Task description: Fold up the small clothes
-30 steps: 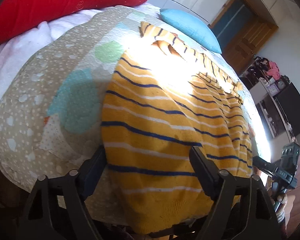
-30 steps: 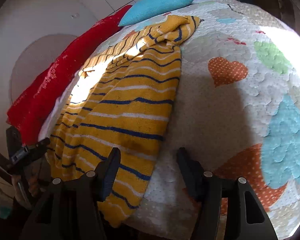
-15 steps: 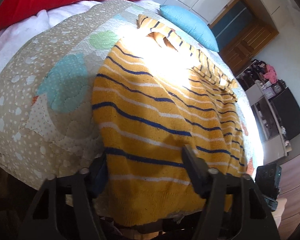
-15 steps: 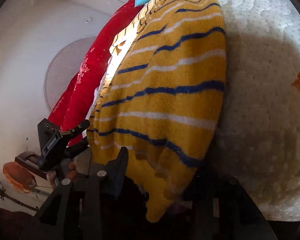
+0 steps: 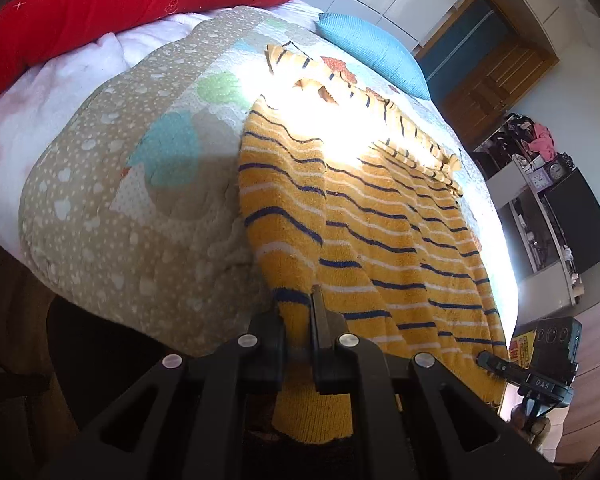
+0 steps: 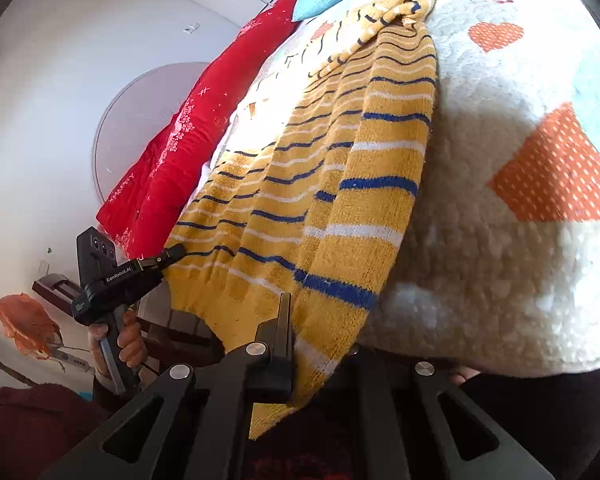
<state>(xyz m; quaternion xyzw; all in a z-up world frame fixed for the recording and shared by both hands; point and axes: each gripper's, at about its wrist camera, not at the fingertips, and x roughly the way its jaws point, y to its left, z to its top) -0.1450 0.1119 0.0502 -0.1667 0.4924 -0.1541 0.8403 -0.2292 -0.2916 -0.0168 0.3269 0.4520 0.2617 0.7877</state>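
Observation:
A yellow knitted sweater point(image 5: 380, 216) with blue and white stripes lies spread on the quilted bed, its hem hanging over the near edge. My left gripper point(image 5: 298, 312) is shut on the sweater's left hem corner. My right gripper point(image 6: 300, 320) is shut on the right hem corner of the sweater point(image 6: 340, 184); its right finger is hidden behind the cloth. Each gripper shows in the other's view: the right one point(image 5: 496, 362) at the hem's far corner, the left one point(image 6: 168, 256) likewise. The sleeves lie bunched at the far end point(image 5: 340, 80).
The quilt point(image 5: 140, 184) has coloured hearts. A red pillow point(image 5: 100, 4) and a blue pillow point(image 5: 372, 52) lie at the head of the bed. A dark cabinet and shelves point(image 5: 560, 208) stand to the right, by a wooden door point(image 5: 488, 80).
Both grippers were open over the hem; they have closed on its two corners. The hem has bunched and creased between them.

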